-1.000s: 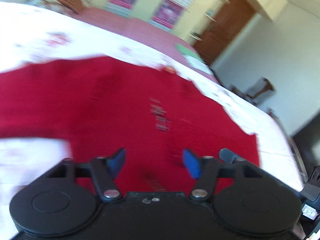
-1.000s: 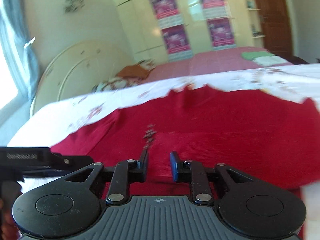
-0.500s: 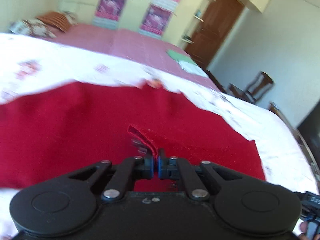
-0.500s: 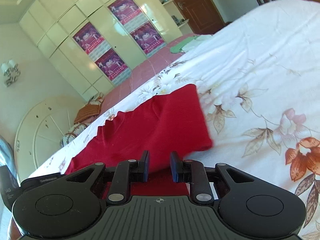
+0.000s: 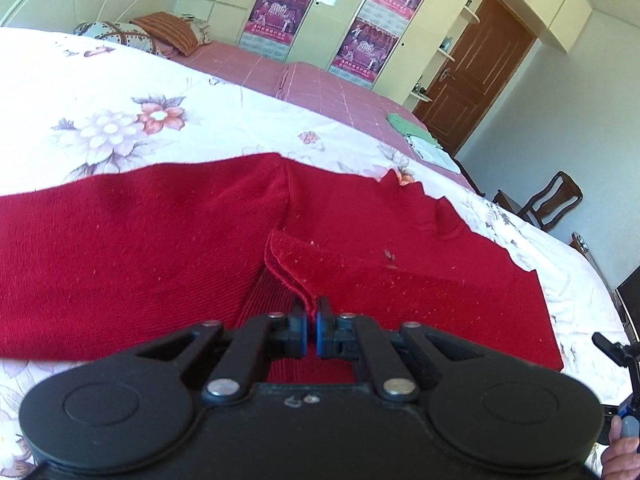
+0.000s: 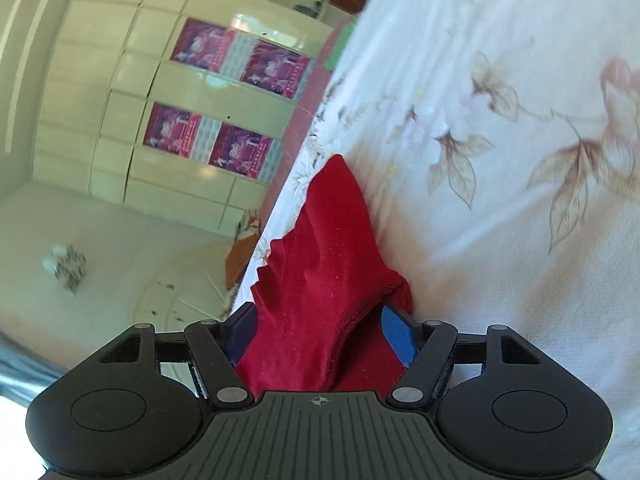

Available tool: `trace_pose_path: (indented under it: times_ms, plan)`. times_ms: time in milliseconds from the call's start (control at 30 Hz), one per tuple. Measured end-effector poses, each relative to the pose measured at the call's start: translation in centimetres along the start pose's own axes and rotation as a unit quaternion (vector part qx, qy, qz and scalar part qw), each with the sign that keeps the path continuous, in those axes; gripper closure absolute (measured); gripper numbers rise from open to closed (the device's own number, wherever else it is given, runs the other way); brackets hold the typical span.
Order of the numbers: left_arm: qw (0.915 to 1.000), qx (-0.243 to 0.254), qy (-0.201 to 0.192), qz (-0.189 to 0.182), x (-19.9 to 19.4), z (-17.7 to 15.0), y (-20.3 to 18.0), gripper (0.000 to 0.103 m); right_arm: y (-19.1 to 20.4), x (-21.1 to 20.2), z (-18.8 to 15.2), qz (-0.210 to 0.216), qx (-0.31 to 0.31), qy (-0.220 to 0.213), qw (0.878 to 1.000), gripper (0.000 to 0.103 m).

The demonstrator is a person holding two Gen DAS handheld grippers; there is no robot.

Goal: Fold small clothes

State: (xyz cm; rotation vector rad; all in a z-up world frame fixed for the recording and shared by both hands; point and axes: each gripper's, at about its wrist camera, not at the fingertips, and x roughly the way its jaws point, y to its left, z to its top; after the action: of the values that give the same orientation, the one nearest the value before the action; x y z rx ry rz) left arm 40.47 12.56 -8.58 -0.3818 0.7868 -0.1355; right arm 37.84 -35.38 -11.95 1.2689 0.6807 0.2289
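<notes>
Left fingers (image 5: 312, 322) pinch red garment (image 5: 160, 248); right fingers (image 6: 320, 332) have just opened.

left wrist: close, angled down over bed (image 5: 120, 92) | right wrist: close, rolled sideways | shared: red garment (image 5: 140, 248)

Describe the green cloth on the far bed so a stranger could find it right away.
Look past the floral bedsheet and the red sweater to the pink checked bed near the brown door. The green cloth lies folded at that bed's right end, the only green item there.
</notes>
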Motion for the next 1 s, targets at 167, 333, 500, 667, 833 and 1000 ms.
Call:
trace_pose_path:
  times_ms: [167, 333, 500, 667, 833, 1000]
  plan:
    - [1.0000, -0.003, 0.002, 0.001, 0.3, -0.2, 0.1, 0.100, -1.8, 1.1, 1.4, 0.025, 0.060, 0.014, 0.998, 0.034]
    - [1.0000, -0.004, 0.002, 0.004, 0.5, -0.4, 0.4, 0.100, -1.7, 1.5, 2.1, 0.019, 0.045, 0.012, 0.999, 0.059]
    - [0.9986, 0.026, -0.039, 0.027, -0.5, -0.6, -0.4, 0.100, -1.1, 0.8, 1.7, -0.019, -0.015, -0.001, 1.000, 0.097]
    - [0.9993, 0.020, -0.005, 0.032, 0.5, -1.2, 0.0, 0.100, -0.8, 1.0, 0.2, -0.062, -0.066, 0.008, 0.996, 0.097]
    - [0.9991, 0.023, -0.003, 0.035, 0.7, -1.4, 0.0, 0.099, -0.9, 1.2, 0.1, -0.068, -0.079, 0.014, 0.994, 0.097]
    - [0.9927, 0.077, -0.046, 0.081, -2.0, -1.4, -0.2, 0.086, 0.7, 0.3, 0.1, -0.080, -0.125, 0.040, 0.988, 0.078]
